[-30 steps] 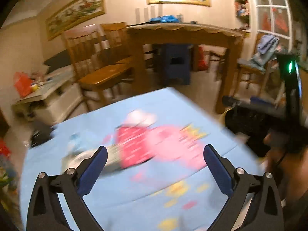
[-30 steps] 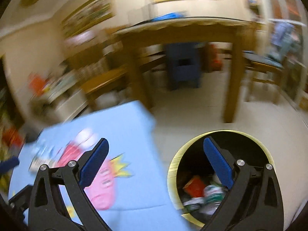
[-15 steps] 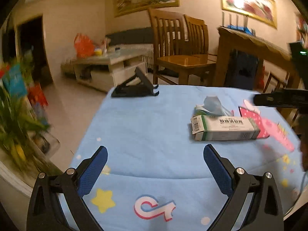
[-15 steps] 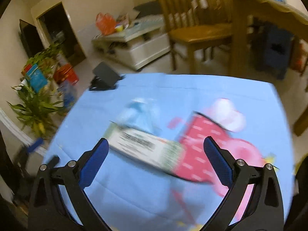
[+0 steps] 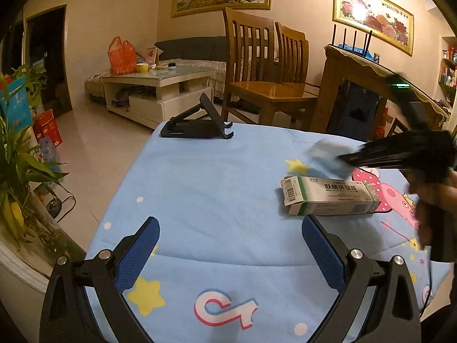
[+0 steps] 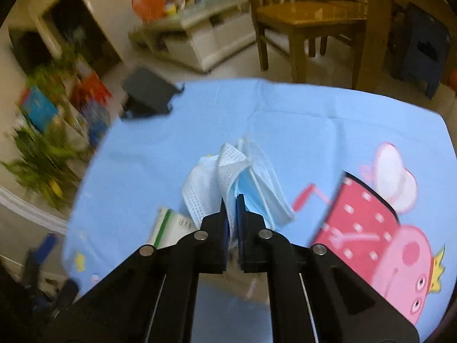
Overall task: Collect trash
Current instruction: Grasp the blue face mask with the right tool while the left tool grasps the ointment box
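Observation:
My right gripper (image 6: 232, 203) is shut on a crumpled blue and white face mask (image 6: 237, 171) and holds it just above the blue tablecloth (image 6: 314, 120). The mask shows blurred in the left wrist view (image 5: 328, 158) at the tip of the right gripper (image 5: 347, 157). A green and white medicine box (image 5: 328, 195) lies on the cloth beside it, also showing in the right wrist view (image 6: 168, 225). My left gripper (image 5: 230, 231) is open and empty, low over the near part of the cloth (image 5: 214, 188), to the left of the box.
A black folding phone stand (image 5: 197, 124) stands at the table's far left corner. Wooden chairs (image 5: 265, 85) and a wooden dining table (image 5: 371, 85) stand behind. A white coffee table (image 5: 157, 91) is farther back. Potted plants (image 5: 20, 157) stand left of the table.
My right gripper has swung from over the bin to the table and has shut on the face mask. My left gripper has turned left and settled, still open.

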Demonstrator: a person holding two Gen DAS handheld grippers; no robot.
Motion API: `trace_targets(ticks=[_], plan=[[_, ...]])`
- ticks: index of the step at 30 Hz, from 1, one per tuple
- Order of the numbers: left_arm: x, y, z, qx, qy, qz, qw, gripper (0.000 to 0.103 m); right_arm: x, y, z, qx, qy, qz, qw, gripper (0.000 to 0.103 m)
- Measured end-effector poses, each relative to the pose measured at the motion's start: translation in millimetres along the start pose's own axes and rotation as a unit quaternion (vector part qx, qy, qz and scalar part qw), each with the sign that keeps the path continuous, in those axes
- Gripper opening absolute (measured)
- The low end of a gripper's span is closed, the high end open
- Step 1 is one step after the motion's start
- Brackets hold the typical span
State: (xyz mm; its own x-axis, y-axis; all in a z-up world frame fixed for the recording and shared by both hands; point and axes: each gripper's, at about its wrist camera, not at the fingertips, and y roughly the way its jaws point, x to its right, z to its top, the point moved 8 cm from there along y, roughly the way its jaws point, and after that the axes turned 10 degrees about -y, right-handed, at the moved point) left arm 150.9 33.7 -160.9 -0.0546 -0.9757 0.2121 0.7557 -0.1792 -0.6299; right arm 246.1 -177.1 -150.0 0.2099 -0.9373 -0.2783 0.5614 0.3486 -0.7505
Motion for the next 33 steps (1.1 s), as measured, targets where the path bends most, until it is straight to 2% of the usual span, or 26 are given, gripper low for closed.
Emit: trace_targets(ticks=[3, 7, 9, 11, 13, 15, 17, 18, 20, 22, 23, 24, 25, 26, 27, 28, 29, 30, 33], plan=[[2.3, 1.5, -1.0, -0.002, 0.005, -0.002, 1.0000, 0.096, 42.2, -57.9, -19.7, 0.054, 0.065, 0.041, 0.996, 0.005], [17.9, 2.3, -8.1, -0.009, 0.033, -0.013, 0.9993, 0.096, 112.3, -113.5, -61.3, 0.097, 0.135, 0.049, 0.985, 0.005], [30.6, 2.8, -13.5, -0.017, 0.057, -0.030, 0.9978, 0.096, 150.9, -127.1, -91.2, 0.119, 0.198, 0.077, 0.970, 0.005], [56.1, 6.3, -19.2, -0.037, 0.104, -0.078, 0.9908, 0.096, 176.3, -136.6, -116.4, 0.131, 0.235, 0.087, 0.959, 0.006], [85.0, 9.4, -20.8, -0.049, 0.178, -0.120, 0.9755, 0.096, 192.2, -139.3, -131.6, 0.131, 0.263, 0.099, 0.951, 0.006], [110.0, 13.8, -15.9, -0.039, 0.252, -0.135, 0.9574, 0.096, 197.8, -148.6, -130.2, 0.142, 0.257, 0.097, 0.951, 0.005], [136.5, 26.4, -8.7, -0.042, 0.324, -0.158, 0.9316, 0.096, 199.0, -155.9, -129.1, 0.154, 0.252, 0.101, 0.950, 0.005], [143.6, 33.9, -6.8, -0.047, 0.344, -0.162, 0.9238, 0.096, 198.4, -155.4, -130.4, 0.155, 0.254, 0.102, 0.949, 0.005], [160.9, 60.4, -9.0, -0.080, 0.406, -0.169, 0.8945, 0.096, 200.0, -149.9, -133.7, 0.148, 0.264, 0.104, 0.947, 0.005], [172.1, 87.5, -20.3, -0.108, 0.471, -0.160, 0.8608, 0.093, 199.9, -146.1, -133.7, 0.141, 0.267, 0.104, 0.948, 0.005], [175.1, 92.8, -26.5, -0.122, 0.486, -0.166, 0.8493, 0.093, 196.5, -145.1, -133.1, 0.140, 0.265, 0.102, 0.949, 0.005], [178.2, 99.6, -37.2, -0.143, 0.509, -0.179, 0.8297, 0.093, 196.1, -144.9, -131.9, 0.140, 0.264, 0.099, 0.949, 0.005], [178.0, 101.9, -41.4, -0.144, 0.518, -0.182, 0.8232, 0.094, 197.3, -146.2, -130.5, 0.142, 0.262, 0.094, 0.950, 0.005], [179.3, 101.6, -41.8, -0.137, 0.521, -0.194, 0.8195, 0.094, 196.0, -145.8, -129.6, 0.143, 0.263, 0.092, 0.950, 0.006], [178.3, 104.1, -42.6, -0.147, 0.517, -0.202, 0.8185, 0.094, 195.4, -145.0, -126.3, 0.145, 0.266, 0.092, 0.949, 0.006], [177.0, 105.8, -42.1, -0.158, 0.507, -0.209, 0.8211, 0.091, 197.1, -145.8, -125.9, 0.147, 0.268, 0.092, 0.948, 0.006], [174.3, 106.2, -43.3, -0.182, 0.484, -0.226, 0.8253, 0.080, 198.2, -145.9, -126.1, 0.148, 0.271, 0.090, 0.947, 0.006], [169.9, 105.5, -41.5, -0.175, 0.468, -0.224, 0.8372, 0.065, 199.7, -147.0, -126.1, 0.151, 0.275, 0.091, 0.945, 0.006], [156.4, 97.2, -45.8, -0.128, 0.441, -0.203, 0.8647, 0.062, 202.5, -151.5, -128.0, 0.159, 0.286, 0.094, 0.940, 0.008]])
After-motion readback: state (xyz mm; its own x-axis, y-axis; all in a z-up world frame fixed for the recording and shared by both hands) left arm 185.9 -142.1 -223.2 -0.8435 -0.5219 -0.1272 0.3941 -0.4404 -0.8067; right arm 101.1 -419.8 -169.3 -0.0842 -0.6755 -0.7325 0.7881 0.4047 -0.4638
